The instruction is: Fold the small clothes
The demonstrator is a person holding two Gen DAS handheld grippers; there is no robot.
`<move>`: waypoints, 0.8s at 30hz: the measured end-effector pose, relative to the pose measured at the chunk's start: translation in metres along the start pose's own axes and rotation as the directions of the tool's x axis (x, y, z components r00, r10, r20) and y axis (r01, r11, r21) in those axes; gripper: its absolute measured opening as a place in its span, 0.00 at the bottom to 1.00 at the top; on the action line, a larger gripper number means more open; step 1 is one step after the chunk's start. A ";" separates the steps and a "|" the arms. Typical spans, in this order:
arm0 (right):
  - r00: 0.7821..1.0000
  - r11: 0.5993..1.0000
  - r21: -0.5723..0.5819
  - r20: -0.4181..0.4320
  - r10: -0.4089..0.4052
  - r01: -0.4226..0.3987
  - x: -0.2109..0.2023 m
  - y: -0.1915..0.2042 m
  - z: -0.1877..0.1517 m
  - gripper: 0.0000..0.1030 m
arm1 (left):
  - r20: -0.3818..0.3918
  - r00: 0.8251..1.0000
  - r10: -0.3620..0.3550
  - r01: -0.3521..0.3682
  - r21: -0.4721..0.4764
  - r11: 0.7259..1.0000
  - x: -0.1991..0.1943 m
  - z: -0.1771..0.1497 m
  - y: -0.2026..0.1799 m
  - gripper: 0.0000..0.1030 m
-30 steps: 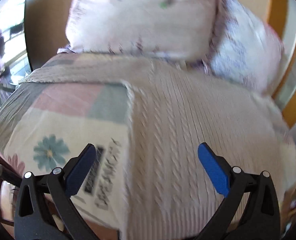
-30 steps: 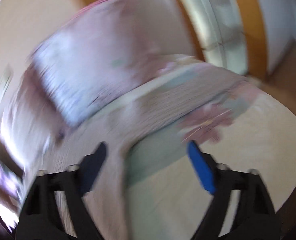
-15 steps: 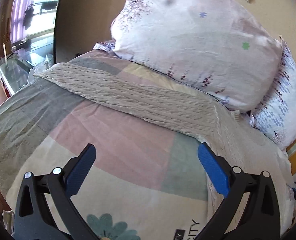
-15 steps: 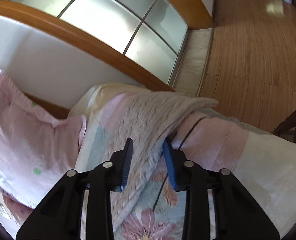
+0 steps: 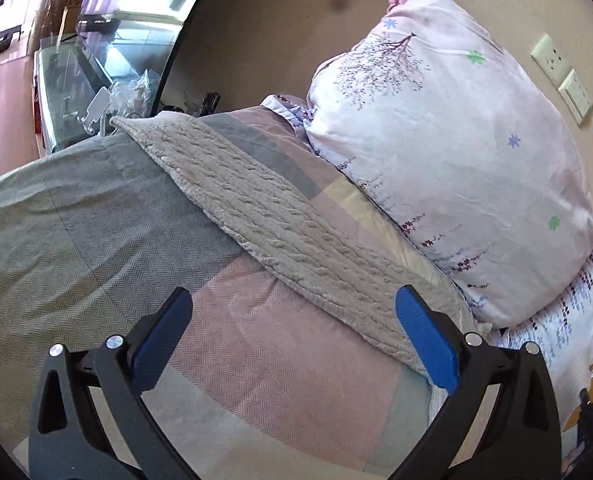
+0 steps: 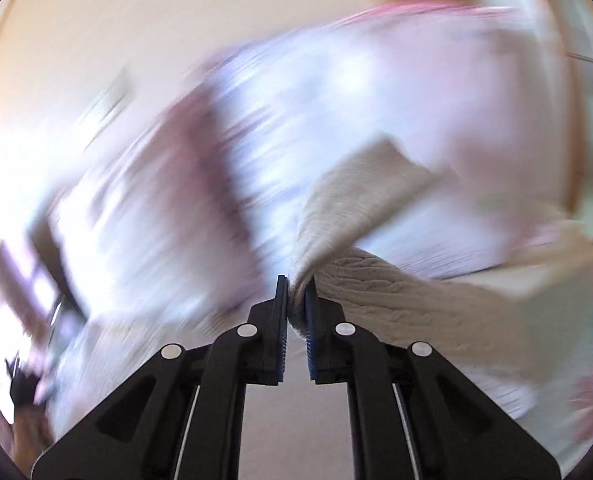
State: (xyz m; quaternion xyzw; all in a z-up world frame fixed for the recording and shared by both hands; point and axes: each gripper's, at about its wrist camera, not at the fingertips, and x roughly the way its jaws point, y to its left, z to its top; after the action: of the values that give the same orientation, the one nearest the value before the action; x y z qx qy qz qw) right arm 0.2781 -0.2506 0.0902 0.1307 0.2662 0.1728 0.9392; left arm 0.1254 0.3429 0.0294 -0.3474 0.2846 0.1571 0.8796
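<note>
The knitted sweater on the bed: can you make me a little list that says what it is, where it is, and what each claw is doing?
thing: beige cable-knit sweater
where: spread across the patchwork quilt, in front of the pink pillow
left claw: open wide, holding nothing, above the quilt near the sweater's edge
right claw: shut, pinching a bunched bit of the sweater
right view: blurry apart from the claw and the knit it grips
fold: not finished
</note>
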 end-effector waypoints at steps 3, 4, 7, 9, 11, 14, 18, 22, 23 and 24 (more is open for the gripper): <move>0.956 0.975 -0.087 -0.231 0.181 -0.206 0.046 0.072 -0.045 0.59 | -0.011 1.000 0.002 -0.003 -0.074 0.997 0.007 0.006 0.015 0.89; 0.960 0.974 -0.096 -0.216 0.181 -0.205 0.046 0.078 -0.051 0.63 | -0.010 1.000 0.005 -0.006 -0.095 0.995 0.008 0.008 0.020 0.88; 0.986 0.988 -0.085 -0.114 0.122 -0.132 0.032 0.063 -0.045 0.84 | -0.004 1.000 0.003 -0.004 -0.175 0.985 0.013 0.020 0.041 0.77; 0.994 0.996 -0.028 -0.075 0.084 -0.087 0.007 0.036 -0.042 0.88 | 0.008 1.000 0.005 -0.003 -0.221 0.975 0.017 0.033 0.054 0.70; 0.997 0.999 0.025 -0.060 0.039 -0.038 -0.016 0.008 -0.038 0.88 | 0.012 1.000 0.000 0.003 -0.273 0.962 0.024 0.045 0.066 0.67; 0.997 0.995 0.084 -0.047 -0.056 0.059 -0.035 -0.027 -0.044 0.89 | 0.015 1.000 -0.008 0.012 -0.359 0.933 0.034 0.065 0.085 0.57; 0.990 0.978 0.159 -0.058 -0.126 0.133 -0.048 -0.068 -0.054 0.90 | 0.013 1.000 -0.006 0.011 -0.422 0.907 0.047 0.085 0.101 0.47; 0.987 0.969 0.190 -0.065 -0.146 0.156 -0.058 -0.088 -0.063 0.90 | -0.015 1.000 0.014 -0.019 -0.397 0.918 0.061 0.098 0.098 0.24; 0.987 0.969 0.191 -0.064 -0.146 0.156 -0.058 -0.088 -0.065 0.90 | -0.029 0.999 0.023 -0.032 -0.390 0.920 0.065 0.100 0.095 0.08; 0.988 0.969 0.194 -0.063 -0.144 0.154 -0.058 -0.091 -0.067 0.90 | -0.028 0.999 0.035 -0.043 -0.383 0.923 0.065 0.101 0.090 0.07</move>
State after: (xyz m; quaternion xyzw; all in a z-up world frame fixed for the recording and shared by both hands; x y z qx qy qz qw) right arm 0.2178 -0.3454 0.0307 0.1992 0.3141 0.0775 0.9250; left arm 0.1736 0.4823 0.0026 -0.5085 0.2643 0.2236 0.7884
